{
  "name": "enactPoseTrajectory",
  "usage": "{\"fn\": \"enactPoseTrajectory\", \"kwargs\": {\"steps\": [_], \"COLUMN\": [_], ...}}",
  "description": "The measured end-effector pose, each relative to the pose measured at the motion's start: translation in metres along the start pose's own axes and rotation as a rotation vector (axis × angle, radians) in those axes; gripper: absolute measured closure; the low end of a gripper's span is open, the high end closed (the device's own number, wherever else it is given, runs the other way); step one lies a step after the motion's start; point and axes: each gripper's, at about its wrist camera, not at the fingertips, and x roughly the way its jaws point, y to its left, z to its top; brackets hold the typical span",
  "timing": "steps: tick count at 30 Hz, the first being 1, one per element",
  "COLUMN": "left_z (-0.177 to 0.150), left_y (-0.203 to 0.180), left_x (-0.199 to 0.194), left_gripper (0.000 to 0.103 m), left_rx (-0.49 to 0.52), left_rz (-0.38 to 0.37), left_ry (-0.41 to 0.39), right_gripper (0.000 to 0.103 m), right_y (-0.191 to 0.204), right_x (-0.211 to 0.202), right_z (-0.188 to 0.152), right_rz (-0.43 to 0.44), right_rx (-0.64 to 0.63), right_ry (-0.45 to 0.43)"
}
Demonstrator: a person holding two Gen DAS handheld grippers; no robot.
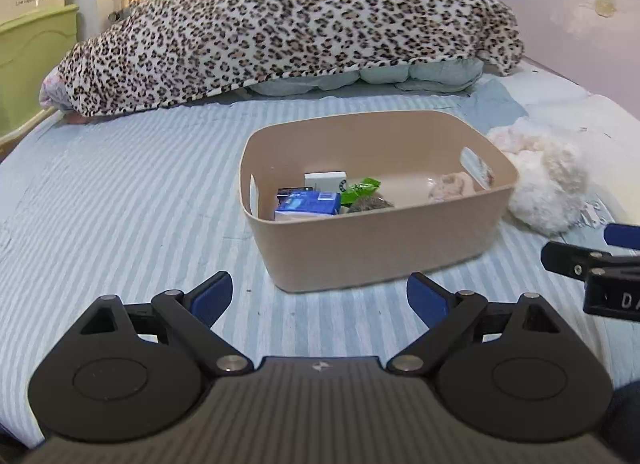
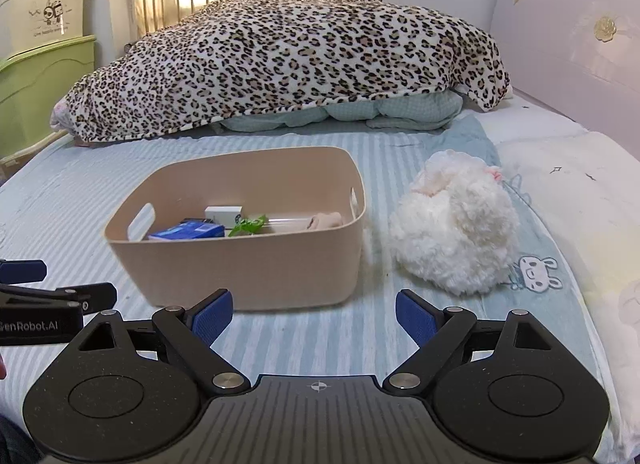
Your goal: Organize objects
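The left gripper (image 1: 320,300) has its blue-padded jaws spread wide and empty above the blue-and-white striped bed sheet (image 1: 120,203). Just ahead of those jaws, slightly toward their right side, sits the beige plastic storage bin with cut-out handles (image 1: 380,248). From this higher angle its contents show clearly: a blue and white carton (image 1: 308,204) nearest the jaws, a small white box (image 1: 325,180) behind it, a green crinkled packet (image 1: 362,187), and a pale pink cloth bundle (image 1: 450,185) at the far right end. The right gripper (image 2: 314,318) also has its jaws wide apart, holding nothing. In its view the bin (image 2: 240,260) lies ahead and left of the jaws, and its near wall hides most of the contents. This view shows fully what the left one only catches at its edge: a fluffy white plush toy (image 2: 452,232) ahead and right of the jaws, just beside the bin's right end. Beyond everything lies a leopard-print blanket (image 2: 280,63) heaped over bedding.
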Motion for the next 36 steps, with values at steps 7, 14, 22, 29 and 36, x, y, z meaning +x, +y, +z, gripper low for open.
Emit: {"fn": "enactPoseTrajectory", "kwargs": {"steps": [7,14,22,29,36], "left_z": [-0.026,-0.042,-0.052,-0.061,-0.068], "left_y": [-0.001,-0.006,-0.01,-0.017,-0.017], "left_x": [-0.036,-0.074,-0.102,-0.119,-0.14], "left_gripper": [0.009,0.009,0.009,0.009,0.009], "left_rx": [-0.047,-0.033,-0.017,0.003,-0.006], "left_rz": [-0.012,-0.013,0.014,0.019,0.001], "left_ry": [-0.036,-0.079,-0.127,-0.132,-0.163], "right_gripper": [0.013,0.013,0.013,0.013,0.013], "right_y": [0.003,0.011,0.016,0.015,0.015], "right_x": [-0.036,-0.07,-0.098,-0.112,-0.133], "right_z": [-0.017,-0.033,-0.046,-0.056,-0.06], "right_rz": [0.009,0.019,0.033,0.041,0.056], "right_rx": [-0.007,-0.008,-0.007,0.003,-0.003], "right_ry": [-0.016,-0.027,-0.029,-0.025,-0.05]}}
